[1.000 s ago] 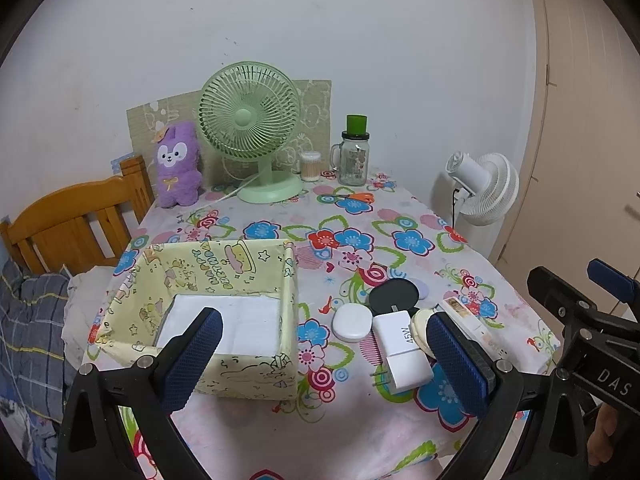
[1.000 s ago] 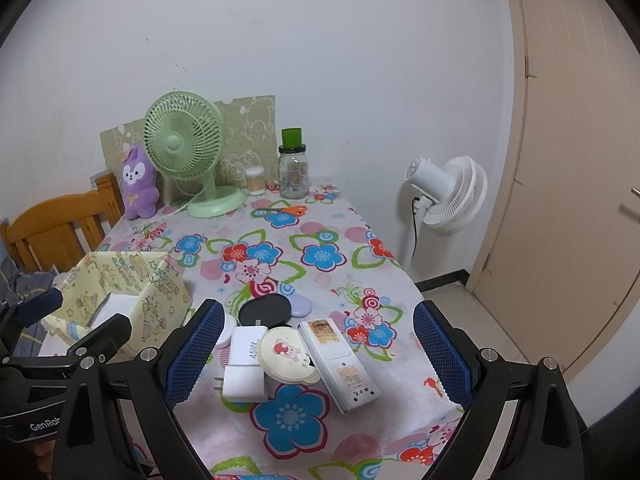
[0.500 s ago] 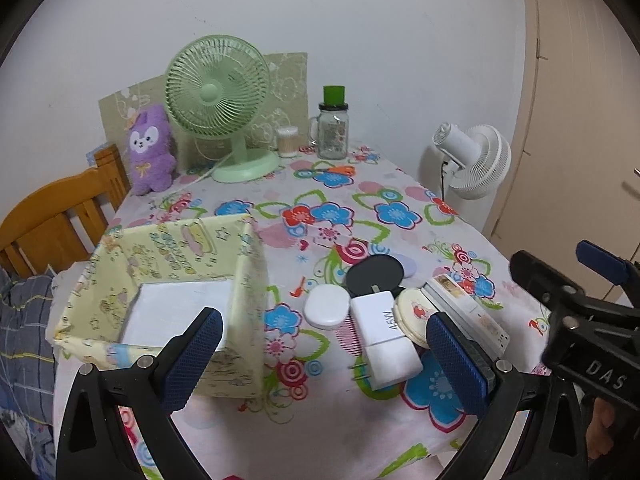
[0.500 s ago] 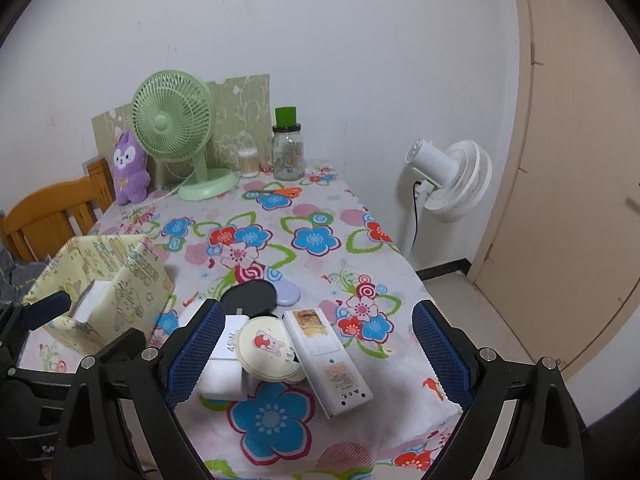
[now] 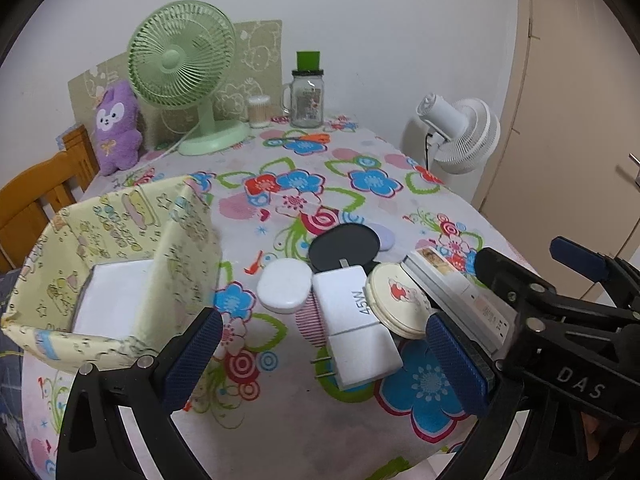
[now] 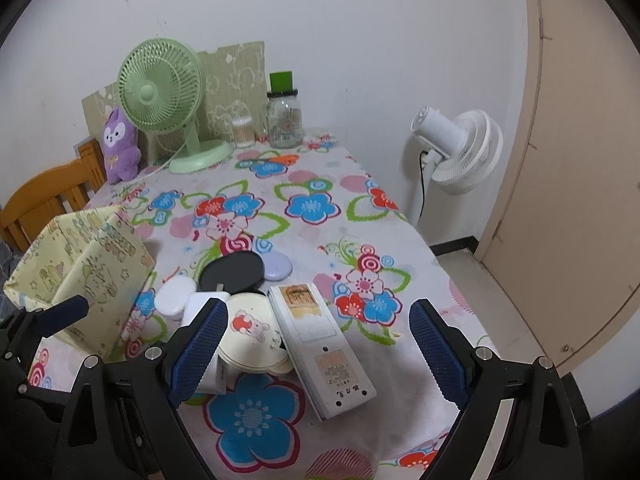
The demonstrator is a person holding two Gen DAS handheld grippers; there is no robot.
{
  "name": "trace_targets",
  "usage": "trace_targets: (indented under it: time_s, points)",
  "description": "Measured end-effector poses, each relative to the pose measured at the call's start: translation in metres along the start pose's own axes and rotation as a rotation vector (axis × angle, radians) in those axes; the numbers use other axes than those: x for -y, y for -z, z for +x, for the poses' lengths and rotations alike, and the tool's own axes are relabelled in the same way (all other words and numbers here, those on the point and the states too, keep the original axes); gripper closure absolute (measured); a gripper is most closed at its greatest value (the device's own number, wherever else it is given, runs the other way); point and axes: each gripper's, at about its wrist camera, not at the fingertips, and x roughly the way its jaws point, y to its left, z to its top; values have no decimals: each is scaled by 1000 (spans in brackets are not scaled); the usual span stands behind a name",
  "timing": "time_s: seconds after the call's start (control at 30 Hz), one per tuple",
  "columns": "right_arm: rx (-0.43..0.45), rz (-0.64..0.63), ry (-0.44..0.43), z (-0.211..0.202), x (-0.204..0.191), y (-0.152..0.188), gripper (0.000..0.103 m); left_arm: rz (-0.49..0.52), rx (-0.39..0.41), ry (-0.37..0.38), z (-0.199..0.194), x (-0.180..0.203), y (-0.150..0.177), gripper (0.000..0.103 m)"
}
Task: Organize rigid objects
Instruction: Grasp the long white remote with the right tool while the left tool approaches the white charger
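Floral tablecloth, white wall, beige door

Surface: table under a flowered cloth.
Near edge: yellow box, white charger (marked 45W), round compact, remote.
Far edge: green fan, plush, jar.

Left gripper jaws spread wide, empty, right gripper jaws likewise wide, empty

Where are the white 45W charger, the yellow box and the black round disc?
white 45W charger (image 5: 352, 312), left wrist view, on its top face.
yellow box (image 5: 188, 264), left wrist view, on its right wall.
black round disc (image 6: 234, 270), right wrist view, on its centre.
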Motion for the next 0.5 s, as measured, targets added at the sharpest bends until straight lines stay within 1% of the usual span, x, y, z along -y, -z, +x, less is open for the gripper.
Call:
trace_targets:
  time_s: [0.13,0.23,0.43,0.5]
  points:
    - [-33,-4,4,15,2,5,12,4,-36,12,14,6,4,1]
    - [-60,-9,1,28,3,10,14,10,-57,5,24,10,7,2]
    - [-106,-6,-7,47,6,16,16,6,-88,13,42,17,13,8]
    - [-117,-9,-5,54,7,19,16,6,-90,7,46,18,16,11]
